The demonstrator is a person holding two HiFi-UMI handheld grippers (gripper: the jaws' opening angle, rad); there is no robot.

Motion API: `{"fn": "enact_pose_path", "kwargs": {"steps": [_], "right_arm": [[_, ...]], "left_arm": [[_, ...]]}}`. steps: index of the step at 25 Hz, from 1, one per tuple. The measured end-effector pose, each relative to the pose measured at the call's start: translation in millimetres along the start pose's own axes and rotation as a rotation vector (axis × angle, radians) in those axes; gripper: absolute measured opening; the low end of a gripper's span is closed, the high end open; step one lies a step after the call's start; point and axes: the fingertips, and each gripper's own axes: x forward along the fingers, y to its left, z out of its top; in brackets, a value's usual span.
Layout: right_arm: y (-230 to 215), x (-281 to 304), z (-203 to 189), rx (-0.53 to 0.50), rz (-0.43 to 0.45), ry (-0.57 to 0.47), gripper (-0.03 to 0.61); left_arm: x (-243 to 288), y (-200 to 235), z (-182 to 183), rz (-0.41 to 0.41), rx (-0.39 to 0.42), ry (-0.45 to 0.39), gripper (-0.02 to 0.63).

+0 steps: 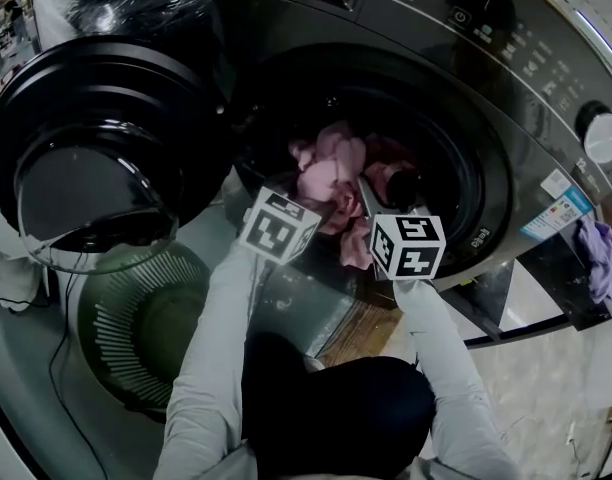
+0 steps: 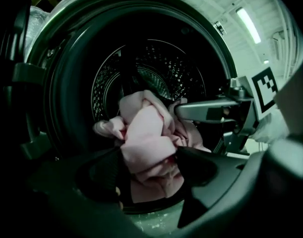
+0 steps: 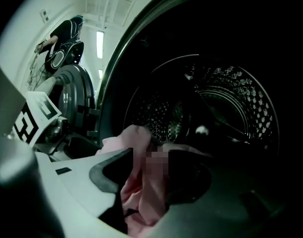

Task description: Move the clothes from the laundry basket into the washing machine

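Observation:
A bundle of pink clothes point(image 1: 331, 173) lies at the mouth of the washing machine's drum point(image 1: 456, 183). Both grippers reach into the opening side by side. The left gripper point(image 2: 147, 163) is open; the pink clothes point(image 2: 146, 143) bulge loosely between its dark pads. The right gripper point(image 3: 149, 171) is open too, with a fold of the pink clothes point(image 3: 136, 192) hanging in its gap. From the head view, the left gripper point(image 1: 304, 196) and the right gripper point(image 1: 366, 190) show mainly as marker cubes, their tips partly hidden by cloth.
The round door point(image 1: 91, 138) stands swung open at the left. A green laundry basket point(image 1: 141, 318) sits on the floor below it, with nothing visible in it. A purple cloth point(image 1: 601, 253) lies at the far right. The person's dark knee point(image 1: 336, 398) is in front of the machine.

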Motion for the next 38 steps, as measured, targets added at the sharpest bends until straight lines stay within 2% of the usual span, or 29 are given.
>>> {"fn": "enact_pose_path", "kwargs": {"steps": [5, 9, 13, 14, 16, 19, 20, 22, 23, 26, 29, 32, 36, 38], "right_arm": [[27, -32, -29, -0.045, 0.100, 0.116, 0.236], [50, -57, -54, -0.120, 0.142, 0.176, 0.236], [67, -73, -105, -0.172, 0.192, 0.318, 0.236], [70, -75, -119, -0.180, 0.201, 0.353, 0.236], [73, -74, -145, -0.195, 0.203, 0.413, 0.236], [72, -61, -162, -0.187, 0.181, 0.446, 0.233], [70, -55, -161, -0.171, 0.165, 0.447, 0.217], [60, -43, -150, -0.123, 0.120, 0.430, 0.102], [54, -38, -142, -0.100, 0.095, 0.411, 0.074], [39, -25, -125, -0.034, 0.030, 0.397, 0.067], [34, -21, -122, 0.100, 0.020, 0.446, 0.067], [29, -20, -116, 0.209, 0.008, 0.425, 0.067], [18, -13, -82, 0.186, -0.031, 0.270, 0.065], [11, -1, -67, 0.189, -0.043, 0.224, 0.063]], "left_arm": [[-9, -16, -27, -0.029, 0.067, 0.073, 0.348], [-16, -22, -38, -0.025, 0.063, 0.076, 0.347], [-19, -26, -52, -0.016, 0.061, 0.091, 0.347], [-19, -28, -56, -0.020, 0.058, 0.094, 0.334], [-16, -30, -61, -0.017, 0.061, 0.101, 0.244], [-7, -32, -60, -0.018, 0.064, 0.095, 0.193], [-3, -32, -58, -0.018, 0.059, 0.087, 0.175], [4, -30, -52, -0.009, 0.044, 0.070, 0.124], [9, -30, -50, -0.010, 0.037, 0.061, 0.110], [21, -31, -36, -0.017, 0.023, 0.015, 0.104], [34, -23, -20, -0.008, -0.010, -0.030, 0.104], [44, -16, 7, -0.002, -0.049, -0.098, 0.106], [40, -2, 42, 0.047, -0.063, -0.211, 0.153], [32, 3, 46, 0.057, -0.063, -0.236, 0.160]]}}
